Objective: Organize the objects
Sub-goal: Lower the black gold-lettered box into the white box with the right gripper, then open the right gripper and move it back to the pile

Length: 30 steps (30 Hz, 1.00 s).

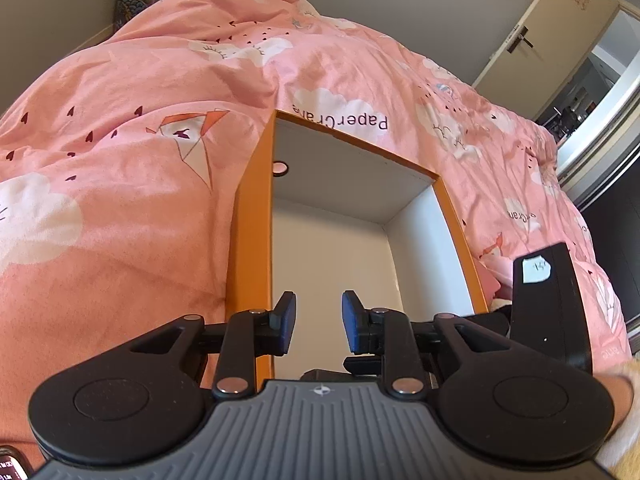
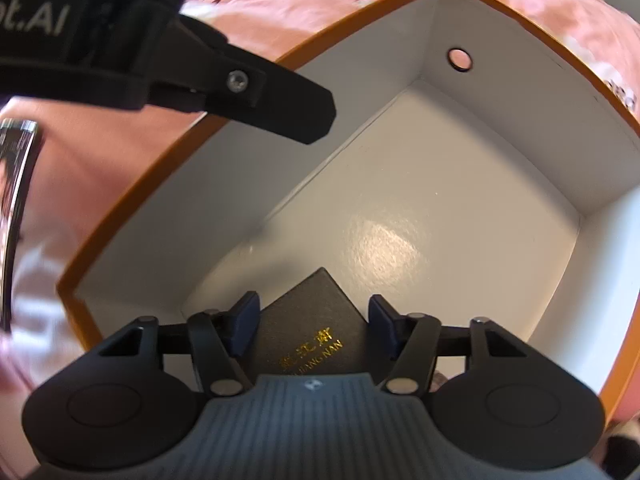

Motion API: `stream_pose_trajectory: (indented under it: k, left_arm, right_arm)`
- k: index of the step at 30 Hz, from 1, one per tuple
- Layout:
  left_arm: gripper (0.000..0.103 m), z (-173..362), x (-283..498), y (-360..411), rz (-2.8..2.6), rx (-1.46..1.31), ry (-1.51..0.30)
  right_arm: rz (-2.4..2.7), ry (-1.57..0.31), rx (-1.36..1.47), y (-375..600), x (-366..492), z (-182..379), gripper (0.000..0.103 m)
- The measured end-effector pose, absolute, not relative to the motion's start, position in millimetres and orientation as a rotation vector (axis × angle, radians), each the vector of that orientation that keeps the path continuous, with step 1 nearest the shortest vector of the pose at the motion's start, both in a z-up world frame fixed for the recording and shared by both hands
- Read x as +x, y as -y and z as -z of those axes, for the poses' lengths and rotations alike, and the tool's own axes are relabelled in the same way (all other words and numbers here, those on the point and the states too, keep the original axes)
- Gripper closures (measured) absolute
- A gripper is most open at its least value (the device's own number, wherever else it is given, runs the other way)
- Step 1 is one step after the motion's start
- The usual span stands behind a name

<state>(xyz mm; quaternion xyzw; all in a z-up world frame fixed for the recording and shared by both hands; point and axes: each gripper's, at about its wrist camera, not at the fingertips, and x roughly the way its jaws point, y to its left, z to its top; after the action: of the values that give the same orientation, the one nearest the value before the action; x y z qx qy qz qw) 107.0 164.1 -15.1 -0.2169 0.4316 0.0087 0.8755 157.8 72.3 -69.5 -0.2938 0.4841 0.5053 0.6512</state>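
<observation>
While the orange-edged box (image 2: 400, 220) lies on the bed's pink duvet (image 1: 120, 220), we hold our right claw (image 2: 312, 324) low inside it, jaws spread to either side of a small black case (image 2: 308, 320) with gold lettering. We cannot tell whether the pads touch the case, and it seems to rest on the white floor near one wall, likely just being set down. Nothing else shows in the box. Our left claw (image 1: 319, 320) hovers at the near rim, parted and holding nothing, perhaps ready to steady the box.
</observation>
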Motion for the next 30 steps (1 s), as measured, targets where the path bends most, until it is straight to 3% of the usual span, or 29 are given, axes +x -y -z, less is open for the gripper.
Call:
stream_pose_trajectory:
  k: [9,15,25,30]
  left_arm:
    - [0.074,15.3,104.6,-151.7,0.005,-0.426,-0.913]
    - [0.074,12.0,103.8,-139.6,0.033,-0.386,-0.913]
    - [0.074,-7.3,111.2,-82.6,0.172,-0.237,-0.857]
    - [0.074,-6.5,118.1,-40.9,0.273,-0.117,-0.866]
  right_arm:
    - [-1.251,-1.115,-0.808,-62.0,171.9,71.7,0.048]
    - [-1.217,-1.08,-0.721,-35.2,173.2,62.3,0.049]
    - [-1.014,-0.872,-0.351,64.7,174.3,-14.4,0.049]
    - [-0.774,-0.807,-0.18,139.3,170.0,-26.1,0.056]
